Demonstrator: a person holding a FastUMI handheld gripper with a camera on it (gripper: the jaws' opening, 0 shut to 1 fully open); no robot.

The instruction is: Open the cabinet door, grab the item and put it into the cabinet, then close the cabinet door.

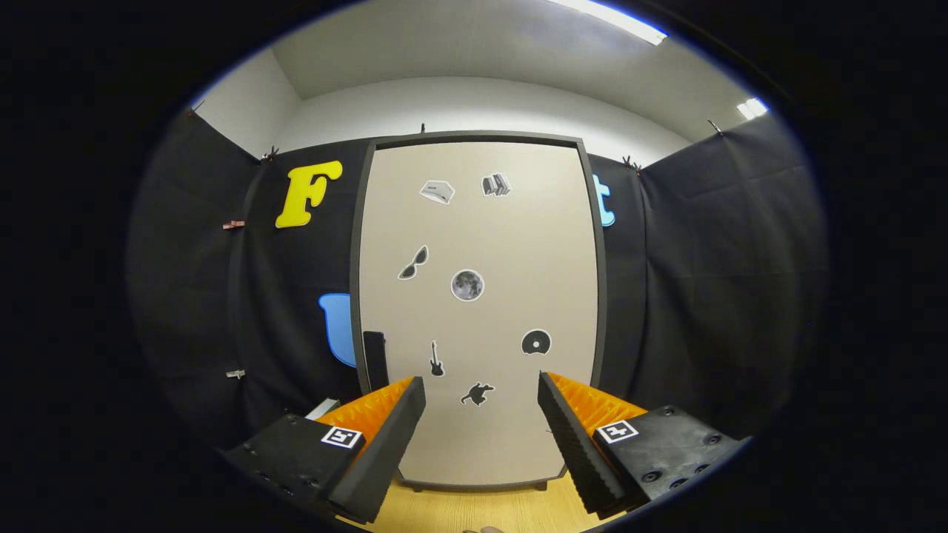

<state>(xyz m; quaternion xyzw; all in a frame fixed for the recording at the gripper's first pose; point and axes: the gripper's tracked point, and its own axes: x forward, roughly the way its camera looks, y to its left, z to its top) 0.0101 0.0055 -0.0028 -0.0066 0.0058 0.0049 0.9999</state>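
Note:
A tall cabinet stands straight ahead on the wooden table, its beige door (478,244) shut within a dark frame and dotted with several small stickers. A black handle (375,359) sits at the door's lower left edge, just above my left finger. My gripper (481,385) is open, its two orange-and-black fingers spread wide with nothing between them, pointing at the lower part of the door from a short distance. A small pale object (323,408) peeks out behind my left finger, to the left of the cabinet; most of it is hidden.
Black cloth walls (711,281) close in the booth on both sides of the cabinet. The light wooden table top (474,511) runs under the fingers up to the cabinet's base.

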